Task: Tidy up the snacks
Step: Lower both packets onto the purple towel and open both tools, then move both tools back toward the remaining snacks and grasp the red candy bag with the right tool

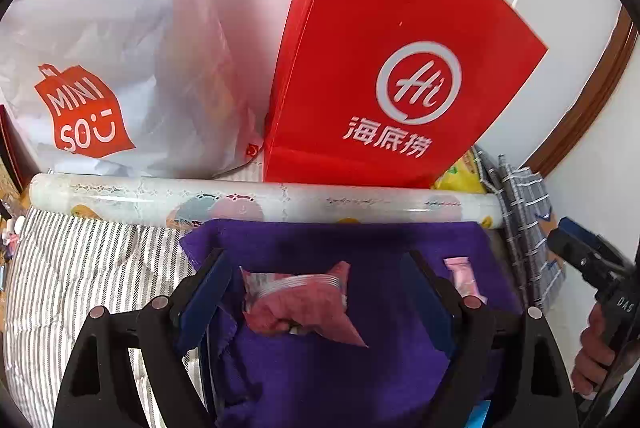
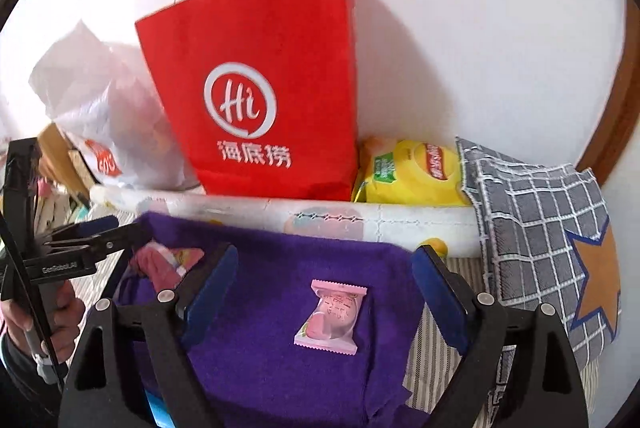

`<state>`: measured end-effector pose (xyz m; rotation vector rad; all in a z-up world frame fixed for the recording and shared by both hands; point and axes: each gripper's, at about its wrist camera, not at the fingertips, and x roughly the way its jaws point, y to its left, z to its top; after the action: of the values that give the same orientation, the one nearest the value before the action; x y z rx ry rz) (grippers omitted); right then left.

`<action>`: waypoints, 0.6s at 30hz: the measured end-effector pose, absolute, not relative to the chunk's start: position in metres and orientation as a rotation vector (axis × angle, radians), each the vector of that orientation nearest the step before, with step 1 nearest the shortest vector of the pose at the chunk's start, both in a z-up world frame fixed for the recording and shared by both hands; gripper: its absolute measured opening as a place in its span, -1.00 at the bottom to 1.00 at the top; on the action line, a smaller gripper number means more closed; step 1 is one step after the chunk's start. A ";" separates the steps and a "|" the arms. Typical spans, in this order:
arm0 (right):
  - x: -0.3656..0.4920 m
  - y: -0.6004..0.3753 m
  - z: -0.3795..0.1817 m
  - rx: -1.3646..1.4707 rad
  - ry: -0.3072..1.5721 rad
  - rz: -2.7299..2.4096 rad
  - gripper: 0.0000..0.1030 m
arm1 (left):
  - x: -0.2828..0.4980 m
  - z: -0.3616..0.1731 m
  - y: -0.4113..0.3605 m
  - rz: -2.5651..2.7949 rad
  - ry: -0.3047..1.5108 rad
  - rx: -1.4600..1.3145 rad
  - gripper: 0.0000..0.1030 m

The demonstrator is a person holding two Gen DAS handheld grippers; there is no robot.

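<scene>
— Two snacks lie on the purple cloth, neither one held. On the left, the crumpled pink packet sits between the spread fingers of the left gripper, whose pads stand clear of it on both sides.

— And to the right?

— The small pink candy wrapper lies flat on the cloth, midway between the wide-apart fingers of the right gripper. Nothing is pinched there either; both tools hover above their packets, pointing down at them.

— So which step is this?

— I judge it a pause between placing and the next pick: the two items rest side by side on the cloth, the packet near its left edge, the wrapper further right.

— What lies beyond?

— At the far side, from left to right: a white Miniso bag, a red paper bag, a yellow tea pouch and a checked cushion, with a patterned roll lying across in front of them.

— The next move?

— Probably fetching another snack from those bags, which calls for reaching over the roll without dragging the cloth. Where the snacks finally belong I cannot tell.
</scene>
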<state>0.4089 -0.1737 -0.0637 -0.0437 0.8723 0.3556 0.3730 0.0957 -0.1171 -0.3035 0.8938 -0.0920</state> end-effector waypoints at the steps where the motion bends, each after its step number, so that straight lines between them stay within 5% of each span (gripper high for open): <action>1: 0.407 -0.175 -0.063 -0.030 0.873 0.358 0.73 | 0.372 -0.114 0.096 -0.099 0.890 -0.308 0.66; 18: 0.279 -0.224 -0.079 0.080 1.010 0.284 0.36 | 0.307 -0.040 0.062 -0.175 0.820 -0.194 0.66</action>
<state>0.2791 -0.2241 -0.0786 0.0796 1.0095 0.2843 0.3072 0.0620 -0.0396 -0.1945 0.8200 -0.1753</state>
